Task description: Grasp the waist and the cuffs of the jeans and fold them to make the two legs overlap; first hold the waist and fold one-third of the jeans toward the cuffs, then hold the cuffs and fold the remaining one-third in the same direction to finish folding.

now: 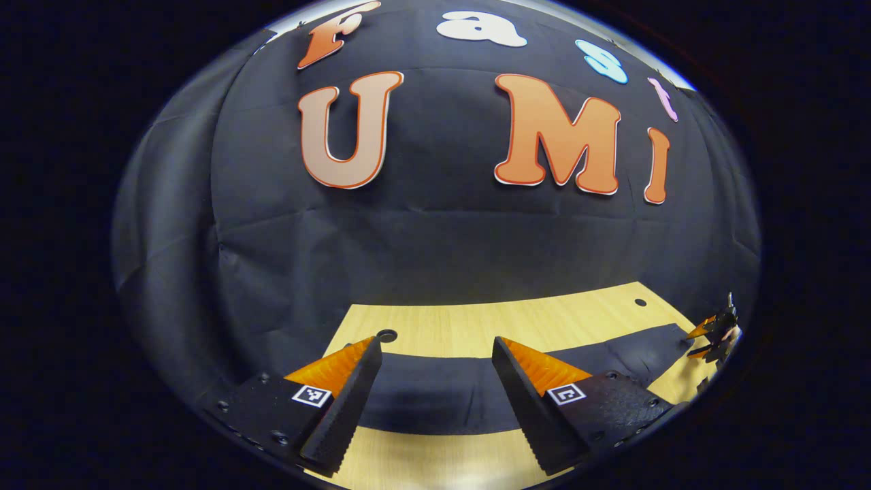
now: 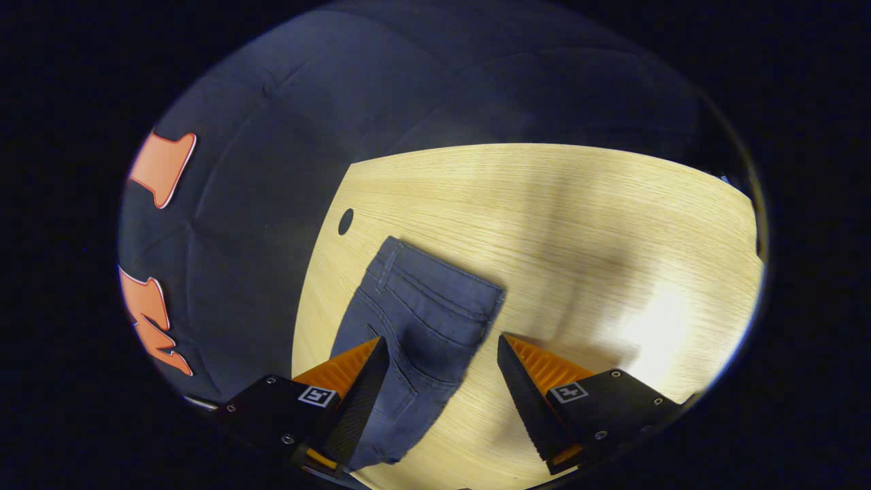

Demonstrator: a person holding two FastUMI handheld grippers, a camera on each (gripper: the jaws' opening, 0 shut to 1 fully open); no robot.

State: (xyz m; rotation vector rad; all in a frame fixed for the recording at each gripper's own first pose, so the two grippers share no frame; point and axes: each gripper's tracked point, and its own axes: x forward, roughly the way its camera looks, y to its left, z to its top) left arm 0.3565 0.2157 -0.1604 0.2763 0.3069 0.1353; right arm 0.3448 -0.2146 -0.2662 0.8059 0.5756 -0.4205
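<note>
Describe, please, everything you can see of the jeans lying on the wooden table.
The jeans are dark blue-grey denim with visible seams and stitching, lying flat on the light wooden table. In the right gripper view the waistband end points away from the camera, near a round hole in the tabletop, with the legs running back under the open right hand-held gripper, whose fingers do not press on the cloth. In the left gripper view they form a dark band across the table beyond the open left hand-held gripper.

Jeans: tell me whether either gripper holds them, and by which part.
Nothing is held. The left gripper and right gripper are open above the jeans on the table.
</note>
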